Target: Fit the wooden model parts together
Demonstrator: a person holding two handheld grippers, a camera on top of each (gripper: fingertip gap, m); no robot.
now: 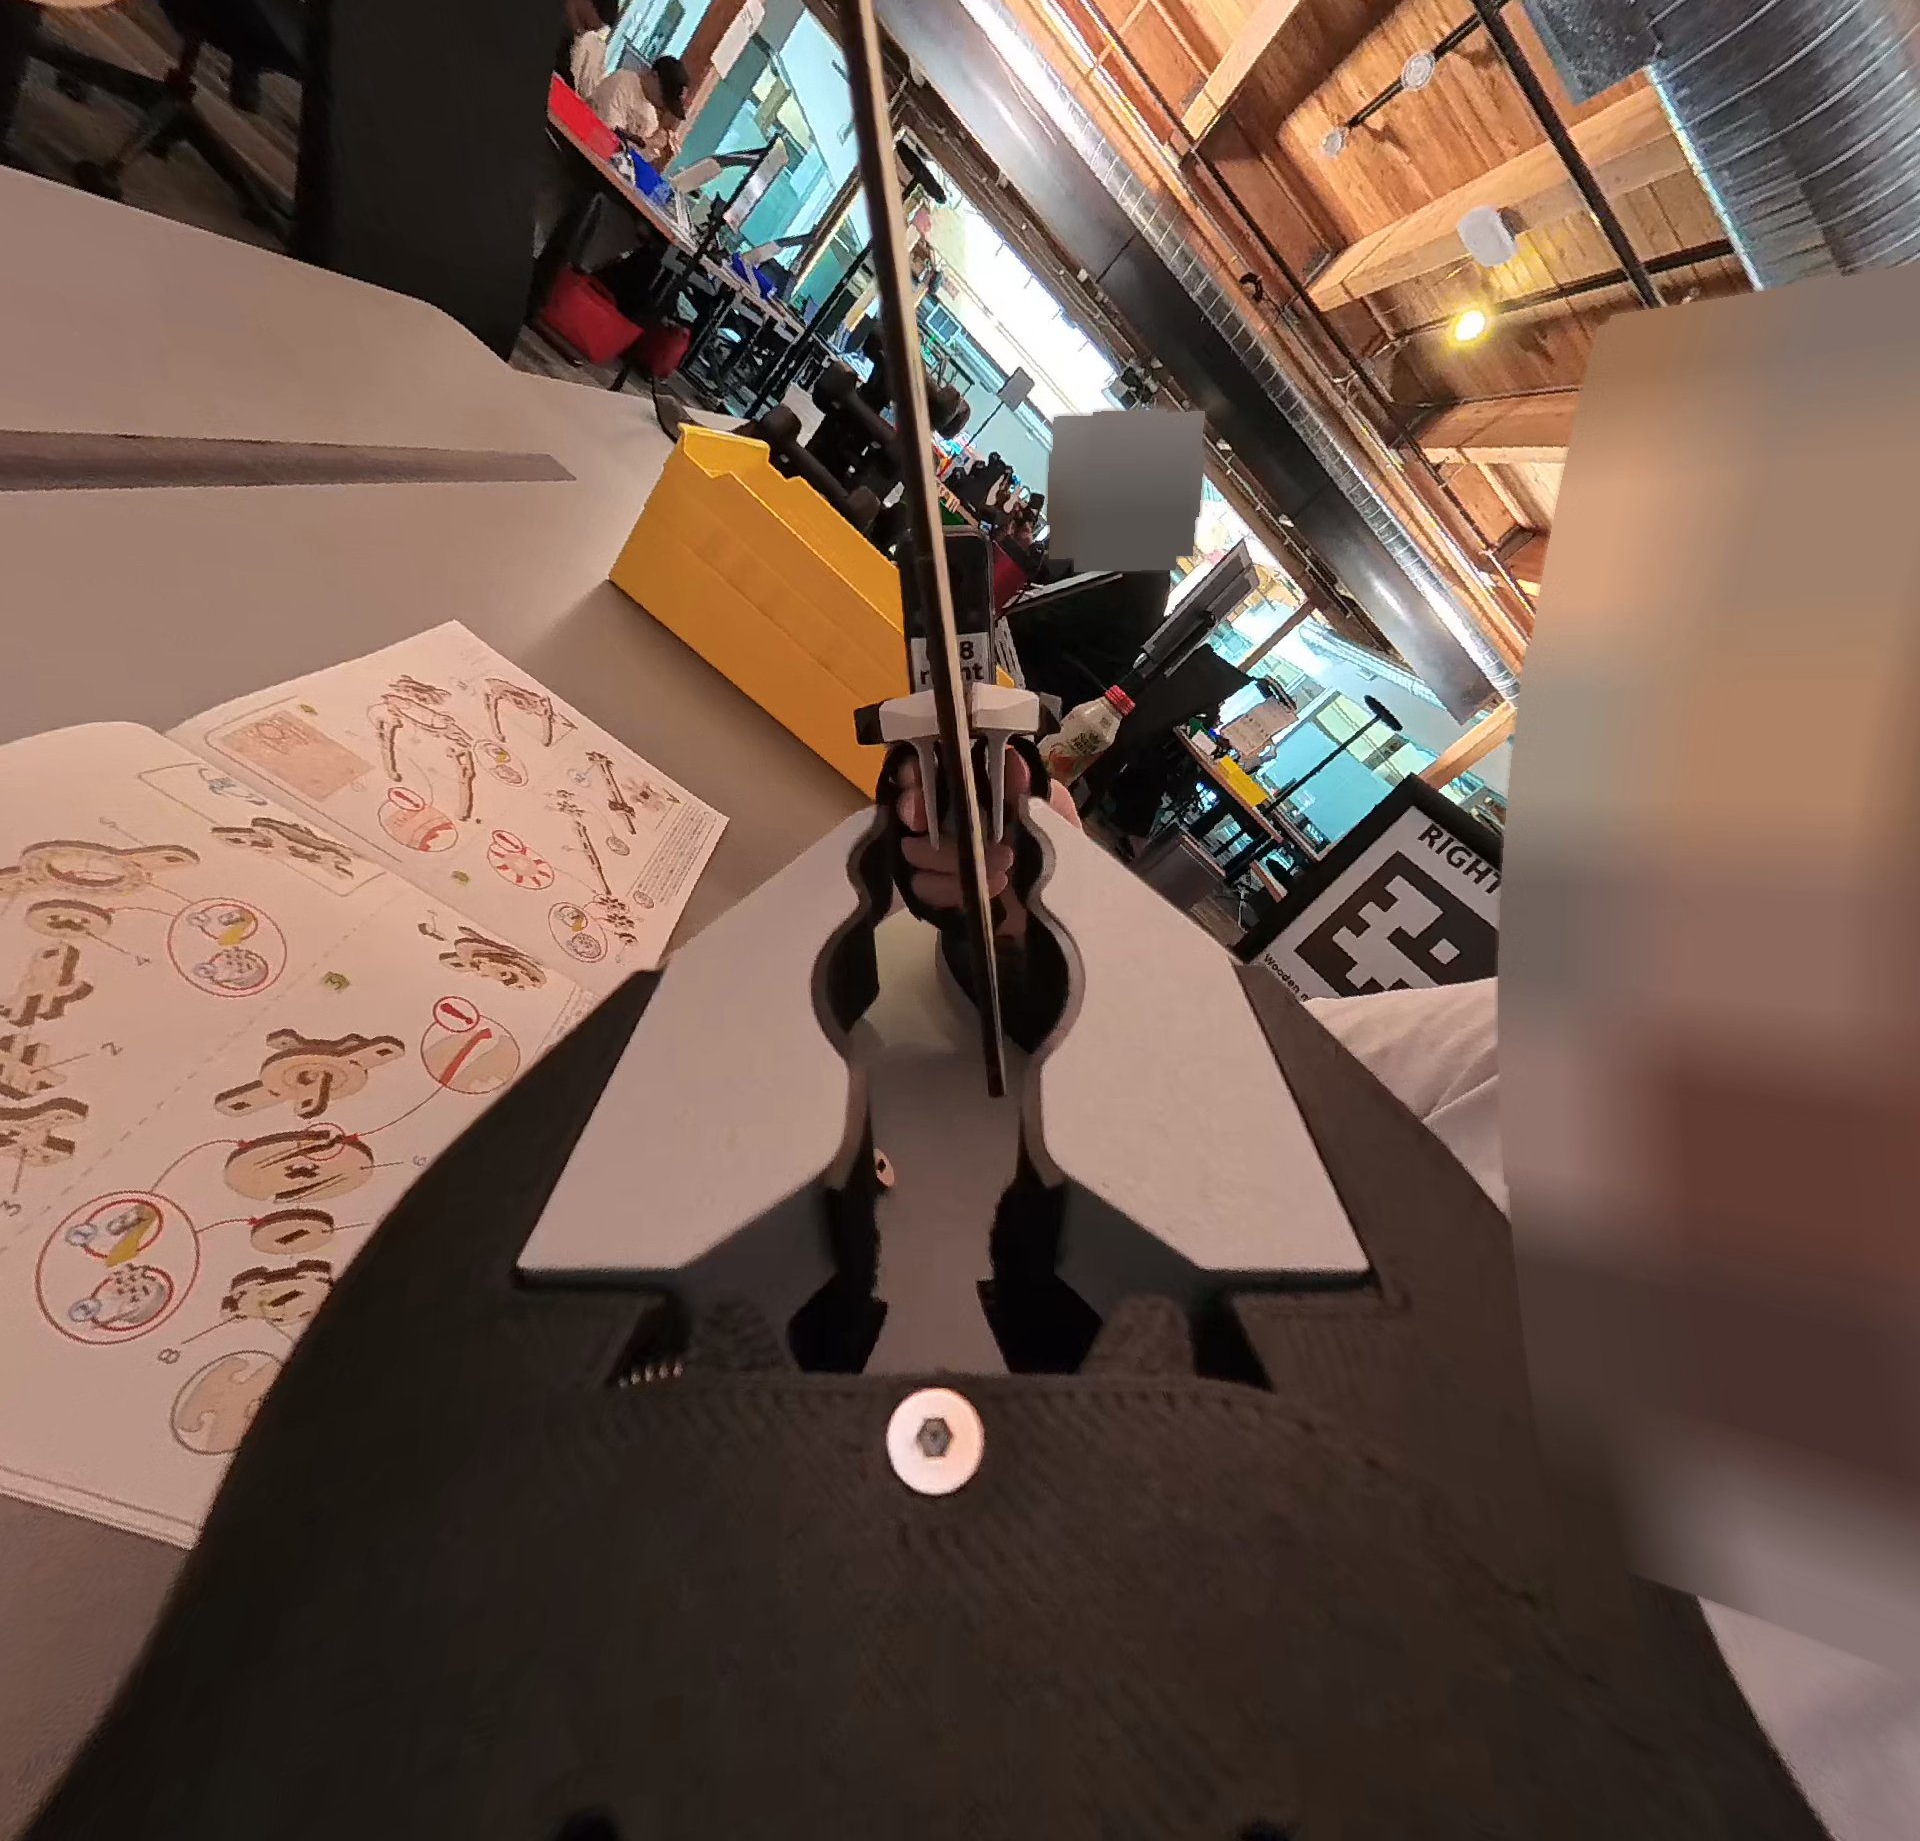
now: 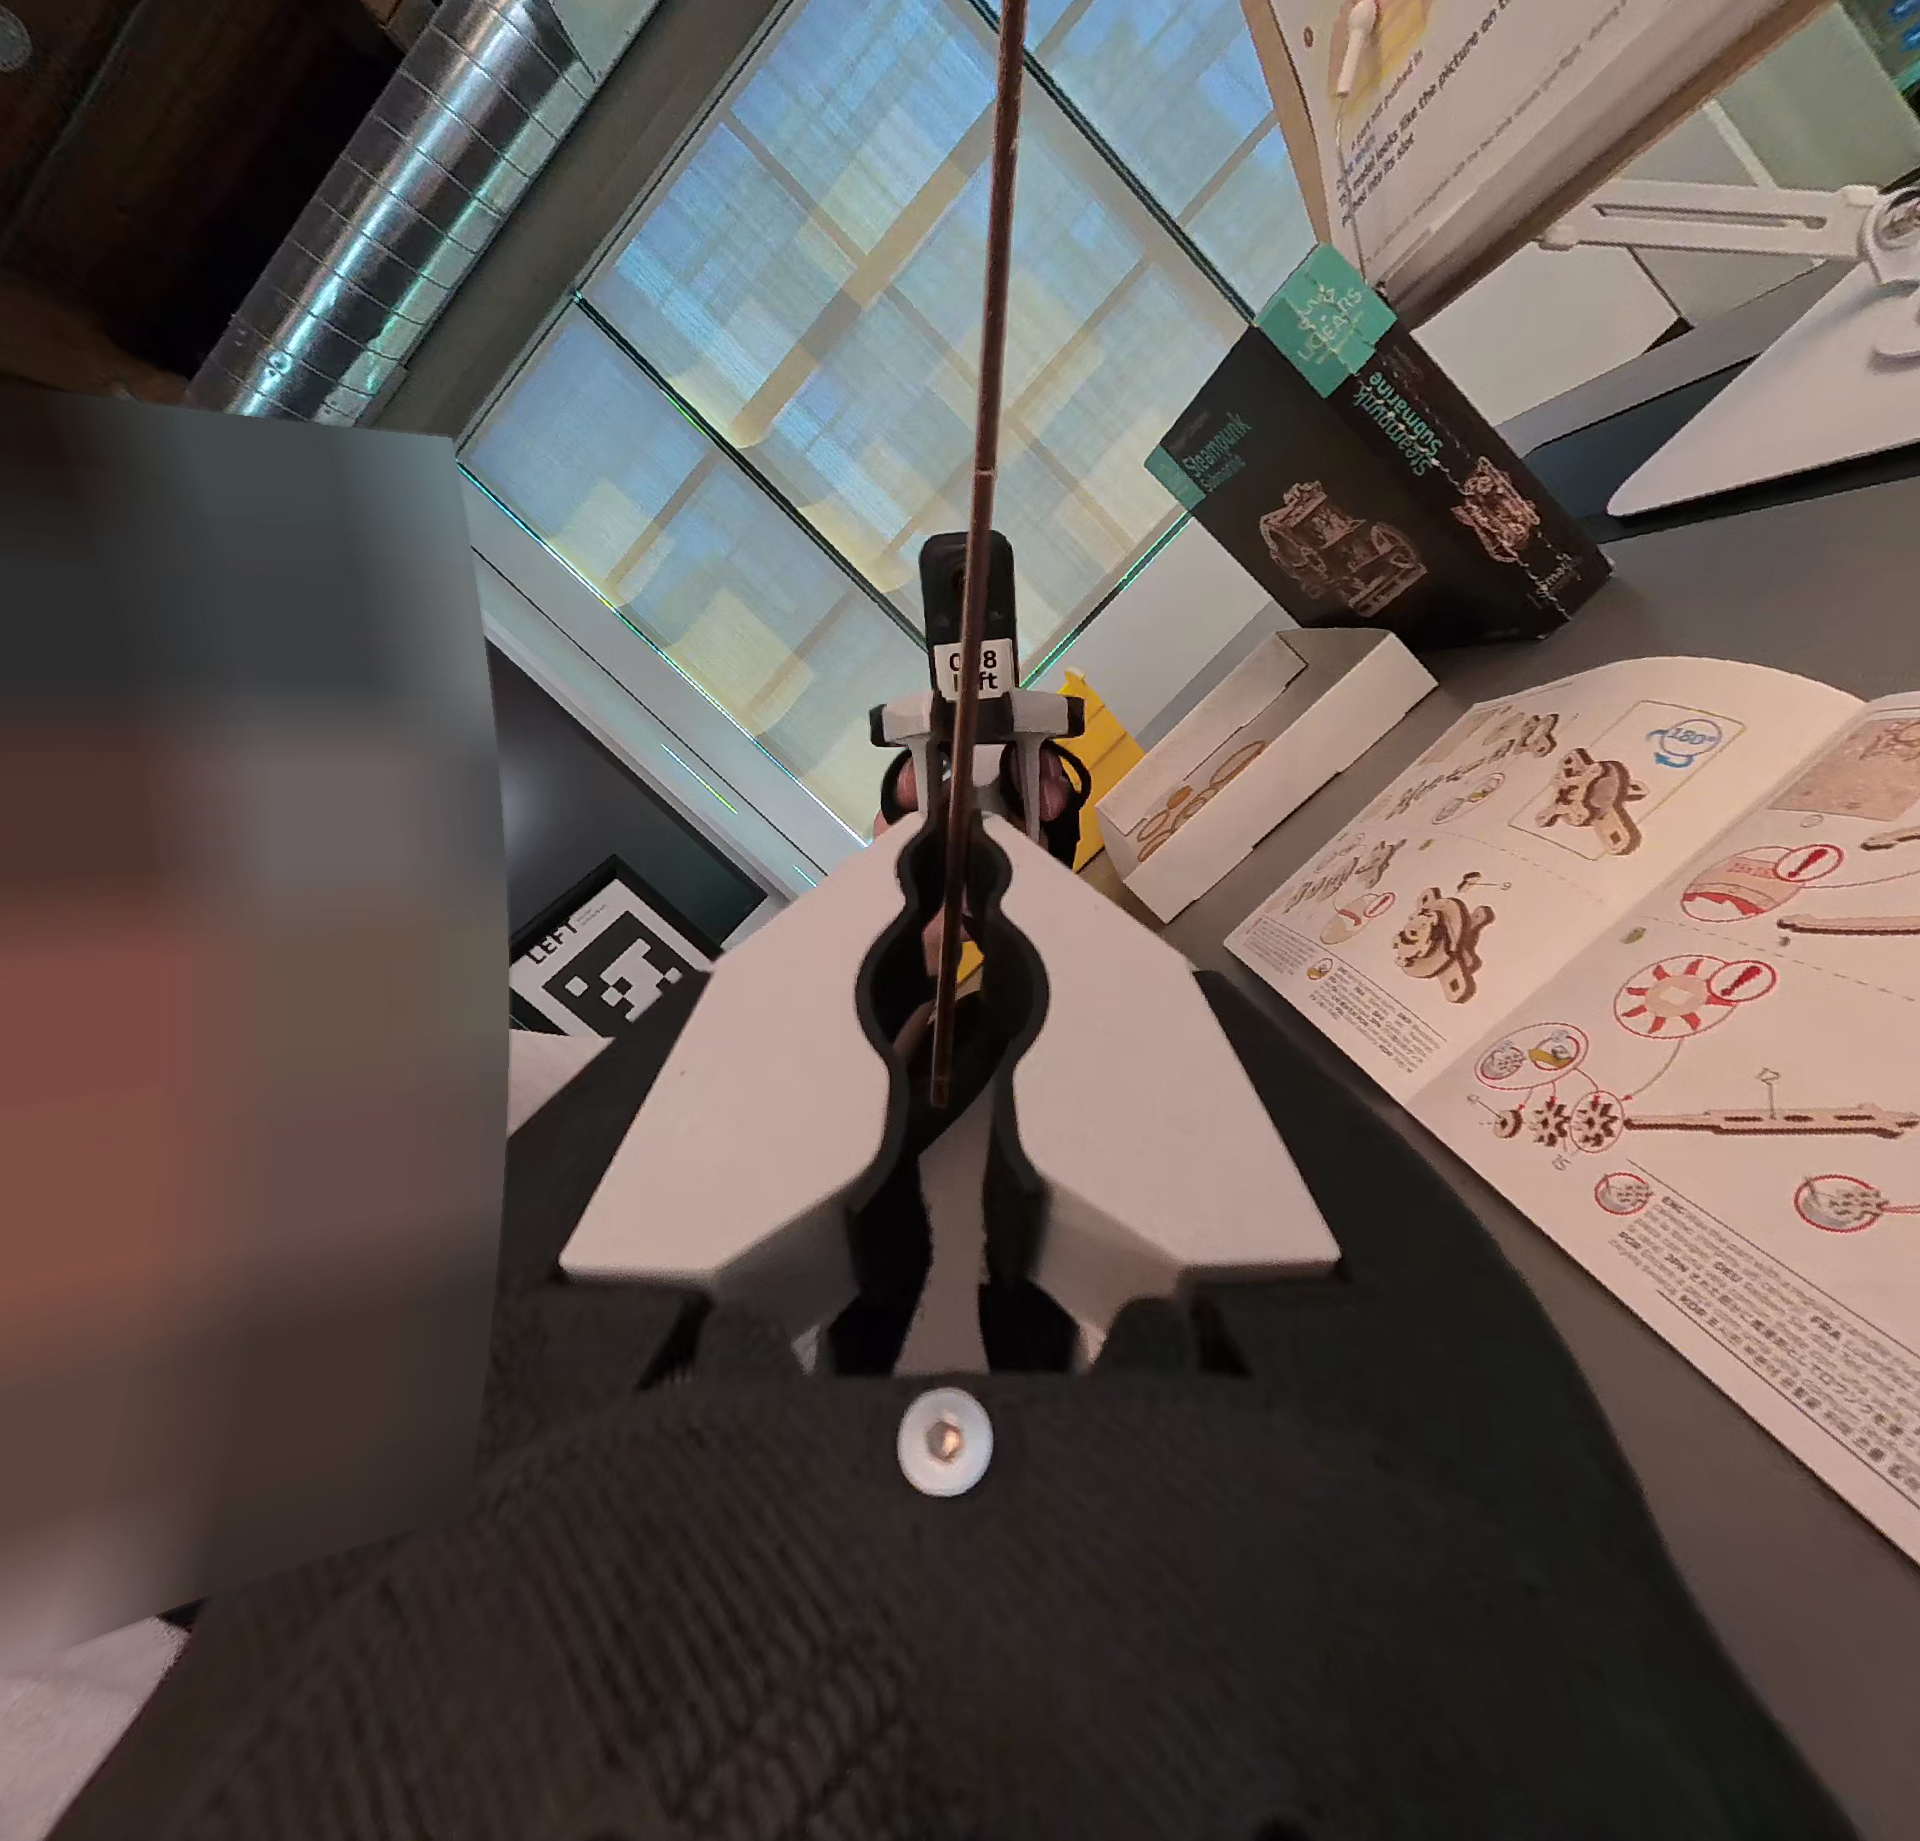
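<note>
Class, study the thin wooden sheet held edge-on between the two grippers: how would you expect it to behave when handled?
The wooden sheet looks very thin edge-on, so it probably flexes and could snap if twisted. It is likely light for its size. Both the left gripper and right gripper seem closed on it, which suggests it needs support at two points.

Timber ceiling (image 1: pixel 1403 129), silver duct (image 2: pixel 395 191), gridded window (image 2: pixel 831 357), seemingly blinds.
</note>
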